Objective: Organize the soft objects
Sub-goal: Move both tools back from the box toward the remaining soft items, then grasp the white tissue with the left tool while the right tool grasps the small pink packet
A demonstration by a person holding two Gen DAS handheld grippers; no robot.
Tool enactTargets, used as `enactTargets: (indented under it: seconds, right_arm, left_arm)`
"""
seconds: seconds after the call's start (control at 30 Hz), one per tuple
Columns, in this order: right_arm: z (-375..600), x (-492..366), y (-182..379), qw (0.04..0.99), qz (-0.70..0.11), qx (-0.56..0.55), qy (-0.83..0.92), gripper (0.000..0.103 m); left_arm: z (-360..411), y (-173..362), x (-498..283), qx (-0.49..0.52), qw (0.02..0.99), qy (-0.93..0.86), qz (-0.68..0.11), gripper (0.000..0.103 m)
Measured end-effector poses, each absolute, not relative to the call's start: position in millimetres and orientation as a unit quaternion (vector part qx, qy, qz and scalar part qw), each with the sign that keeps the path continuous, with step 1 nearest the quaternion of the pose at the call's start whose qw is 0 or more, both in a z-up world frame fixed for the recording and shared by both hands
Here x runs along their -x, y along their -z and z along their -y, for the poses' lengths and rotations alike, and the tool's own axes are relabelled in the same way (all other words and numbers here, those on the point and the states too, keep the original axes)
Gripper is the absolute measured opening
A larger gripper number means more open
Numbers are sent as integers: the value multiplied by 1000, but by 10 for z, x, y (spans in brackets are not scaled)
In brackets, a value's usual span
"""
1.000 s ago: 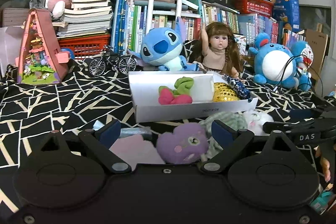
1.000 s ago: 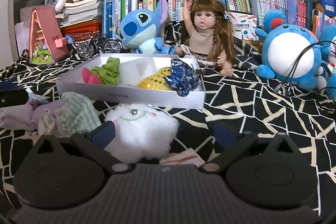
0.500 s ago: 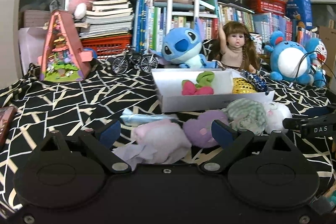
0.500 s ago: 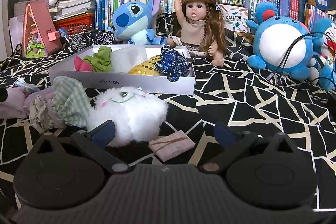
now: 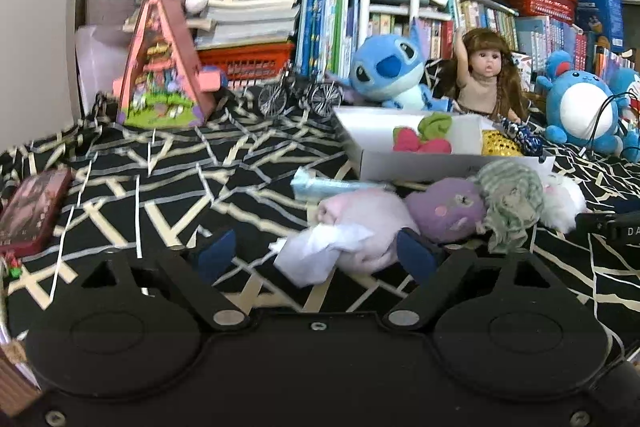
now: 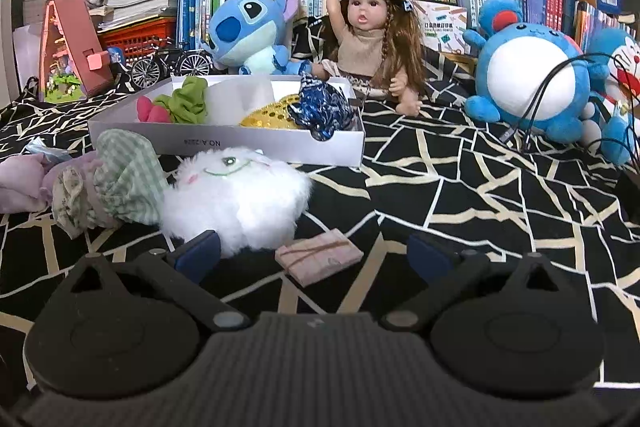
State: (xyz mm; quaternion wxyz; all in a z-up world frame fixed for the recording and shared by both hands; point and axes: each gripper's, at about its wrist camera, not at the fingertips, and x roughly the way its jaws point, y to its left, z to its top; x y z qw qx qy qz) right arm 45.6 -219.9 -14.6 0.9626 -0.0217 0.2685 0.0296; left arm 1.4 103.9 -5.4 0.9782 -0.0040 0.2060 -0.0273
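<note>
Now: left tongs closing toward the pink soft toy, right tongs idle.
Left wrist view: your left gripper is narrowing, pads not yet pressing; the pink soft toy sits partly between them, its white cloth end nearest. Centre on the plush body, not the cloth, then carry to the white box. Right wrist view: your right gripper gapes empty; the white fluffy toy lies just beside its left pad.
</note>
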Motion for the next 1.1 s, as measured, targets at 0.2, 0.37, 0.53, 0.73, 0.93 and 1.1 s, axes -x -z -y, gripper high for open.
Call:
enactTargets:
  seconds: [0.2, 0.37, 0.53, 0.73, 0.93, 1.1]
  right_arm:
    - [2202, -453, 166, 964, -265, 16, -28, 95]
    - [2167, -437, 151, 967, -253, 18, -28, 89]
    - [2156, -445, 142, 967, -251, 11, -32, 83]
    - [2108, -437, 162, 966, -257, 22, -36, 76]
    - [2114, -440, 175, 965, -261, 21, -26, 69]
    - [2129, -451, 188, 964, -263, 23, -21, 67]
  left_arm:
    - [-1186, 76, 52, 30, 974, 28, -223, 60]
    - [-1219, 93, 128, 27, 975, 9, -220, 51]
    - [-1290, 133, 127, 46, 972, 1, -232, 51]
    - [-1281, 168, 63, 60, 969, 8, -239, 51]
    - [-1234, 193, -21, 58, 969, 11, -238, 51]
    - [-1233, 250, -92, 64, 967, 10, -244, 52]
